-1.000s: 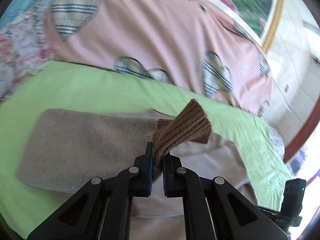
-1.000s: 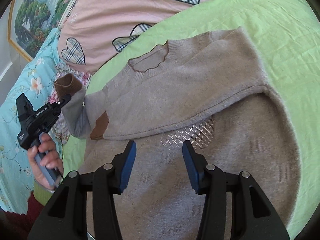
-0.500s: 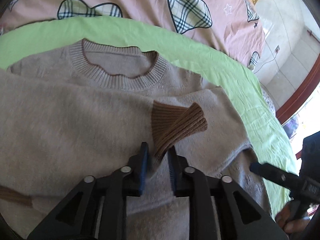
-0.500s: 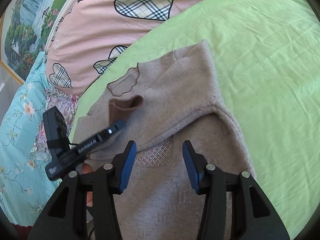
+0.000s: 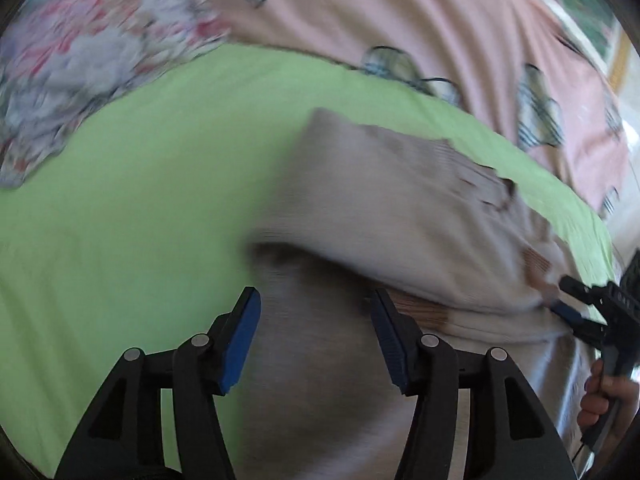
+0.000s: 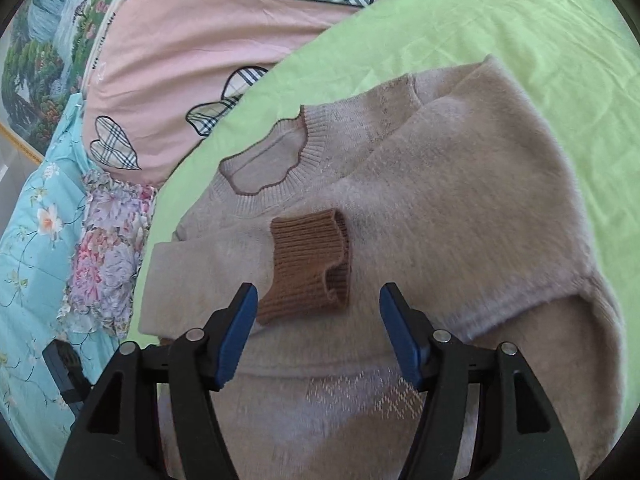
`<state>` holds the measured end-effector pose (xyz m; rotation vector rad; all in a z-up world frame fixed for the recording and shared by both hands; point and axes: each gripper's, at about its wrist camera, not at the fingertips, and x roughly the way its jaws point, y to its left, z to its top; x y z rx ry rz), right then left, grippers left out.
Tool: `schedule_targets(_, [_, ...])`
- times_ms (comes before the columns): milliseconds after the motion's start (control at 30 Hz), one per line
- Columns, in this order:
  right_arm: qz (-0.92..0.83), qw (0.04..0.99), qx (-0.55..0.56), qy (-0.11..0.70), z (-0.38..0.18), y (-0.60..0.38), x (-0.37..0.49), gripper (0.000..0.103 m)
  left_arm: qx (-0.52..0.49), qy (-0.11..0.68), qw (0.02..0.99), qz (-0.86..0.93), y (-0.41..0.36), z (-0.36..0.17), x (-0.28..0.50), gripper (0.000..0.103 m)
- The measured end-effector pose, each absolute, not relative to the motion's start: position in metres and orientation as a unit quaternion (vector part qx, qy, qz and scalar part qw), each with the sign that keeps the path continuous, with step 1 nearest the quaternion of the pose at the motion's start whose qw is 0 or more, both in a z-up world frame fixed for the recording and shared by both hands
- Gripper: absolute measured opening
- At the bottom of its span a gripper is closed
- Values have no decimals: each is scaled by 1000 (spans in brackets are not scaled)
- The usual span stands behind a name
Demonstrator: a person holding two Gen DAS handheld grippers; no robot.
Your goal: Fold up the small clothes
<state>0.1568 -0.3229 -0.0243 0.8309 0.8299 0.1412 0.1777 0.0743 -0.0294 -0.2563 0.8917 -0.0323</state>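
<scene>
Right wrist | right gripper (image 6: pixel 314 312) fingers apart, widening, empty over sweater (image 6: pixel 460 208) cuff (image 6: pixel 310 264) | left gripper (image 5: pixel 314 334) likewise released

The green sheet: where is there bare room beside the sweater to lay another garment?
Bare green sheet lies beyond the sweater, up to the pink quilt, and on the far side from the floral bedding. The bedding side is cramped.

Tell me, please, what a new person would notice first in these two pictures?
First comes the beige sweater lying on the green sheet, its sleeves folded across the chest, with one brown ribbed cuff resting just below the neckline. That cuff lies free just ahead of the open right claw. Behind the sheet, a pink quilt with plaid hearts fills the upper left of the right wrist view.
</scene>
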Motion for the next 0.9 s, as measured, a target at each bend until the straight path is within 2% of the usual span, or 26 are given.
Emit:
schedule_targets(100, [69,823,394,403,-32,-316,172,64,-134,443,886,10,92,-43,190,58])
schedule_targets(133, [68,825,390,403,-31,-312,176,58,-134,446,885,13,93,-46,194,58])
schedule_targets(167, [69,828,380,406,-31,-307,181,47,-132,448,884,16,92,-50,200,58])
schedule_targets(200, [74,828,378,408,-31,-305,184,22,-127,447,885,18,92,-51,204,58])
schedule_targets(233, [83,824,381,412,-31,-303,187,10,-121,446,887,21,90,-51,208,58])
schedule_targets(333, [92,843,382,366,-2,-310,178,9,-112,438,891,30,82,-45,218,57])
schedule_targets(433, [93,878,380,275,51,-340,145,9,-109,436,891,59,78,-42,222,57])
schedule_targets(500, [72,891,368,256,66,-366,124,9,-121,433,892,57,76,-44,216,59])
schedule_targets(800, [10,858,330,393,-11,-392,128,8,-115,430,892,72,64,-48,200,59])
schedule_targets(867, [7,848,340,407,-16,-394,128,10,-121,433,891,70,66,-49,201,59])
schedule_targets(900, [0,849,342,402,-11,-395,125,15,-124,431,891,69,67,-49,201,59])
